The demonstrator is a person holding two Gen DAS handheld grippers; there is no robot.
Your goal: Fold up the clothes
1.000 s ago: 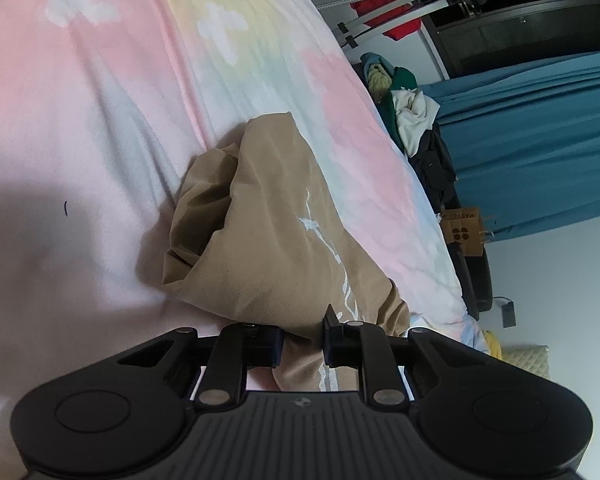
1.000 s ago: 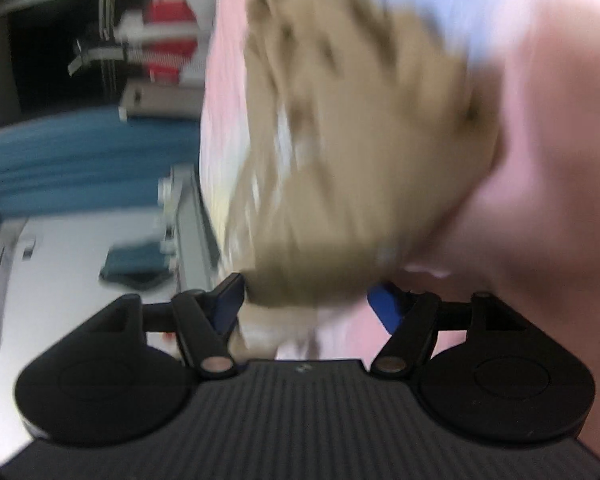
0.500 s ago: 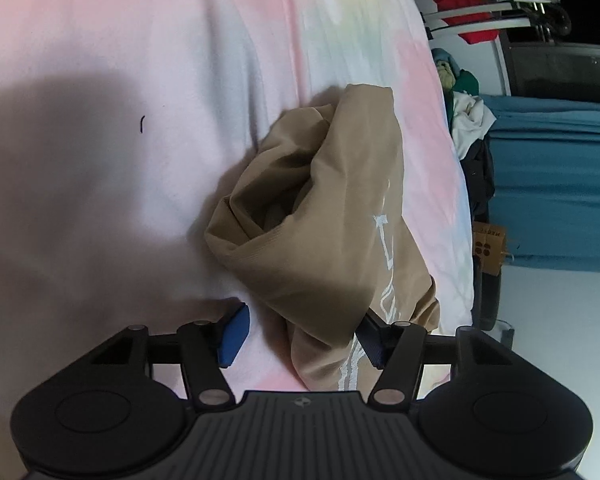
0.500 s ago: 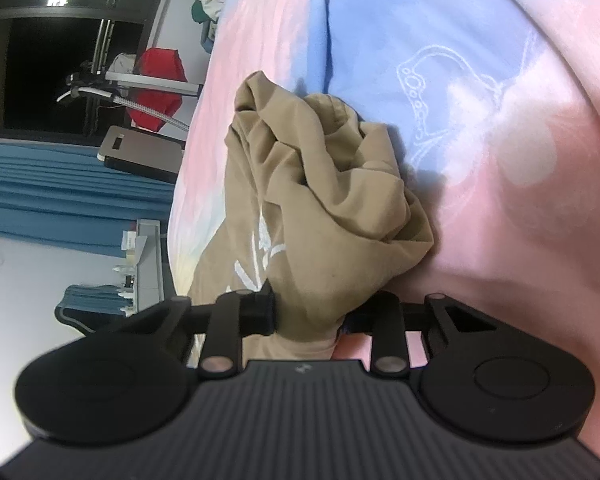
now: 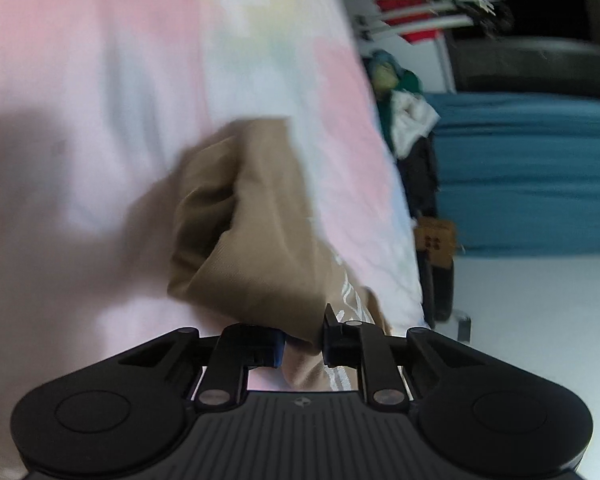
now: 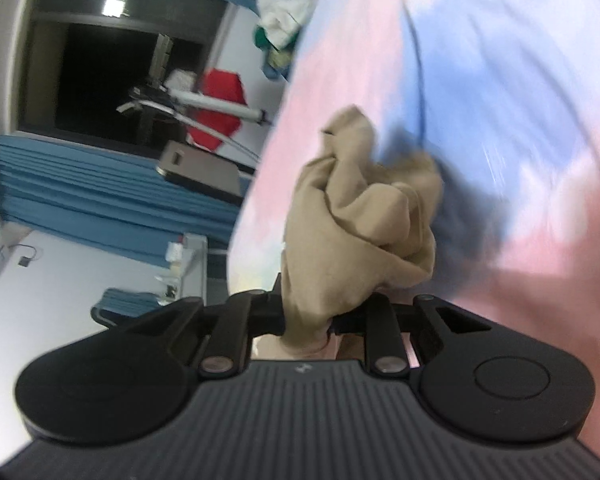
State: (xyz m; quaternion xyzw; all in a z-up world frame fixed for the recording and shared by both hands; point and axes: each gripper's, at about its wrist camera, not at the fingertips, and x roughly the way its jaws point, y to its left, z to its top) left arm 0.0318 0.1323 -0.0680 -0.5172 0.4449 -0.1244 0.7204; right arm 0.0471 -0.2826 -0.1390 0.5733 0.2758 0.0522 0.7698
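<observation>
A crumpled tan garment [image 5: 256, 240] with white print lies bunched on the pastel bed sheet [image 5: 100, 100]. In the left wrist view my left gripper [image 5: 303, 342] has its jaws closing on a fold at the garment's near edge, and the cloth fills the gap between the pads. The right wrist view shows the same tan garment [image 6: 360, 224] rising in a twisted bundle from my right gripper [image 6: 308, 316]. Its jaws are closing too, pinching another part of the cloth. Both views are motion-blurred.
The bed's edge runs along the right of the left wrist view, with a pile of clothes [image 5: 404, 108] and blue curtains [image 5: 540, 168] beyond it. A drying rack with a red garment [image 6: 220, 108] stands by the dark window.
The left jaws, which stood apart around the cloth half a second ago, have closed on it. The right jaws have tightened on their bunch and lifted it off the sheet.
</observation>
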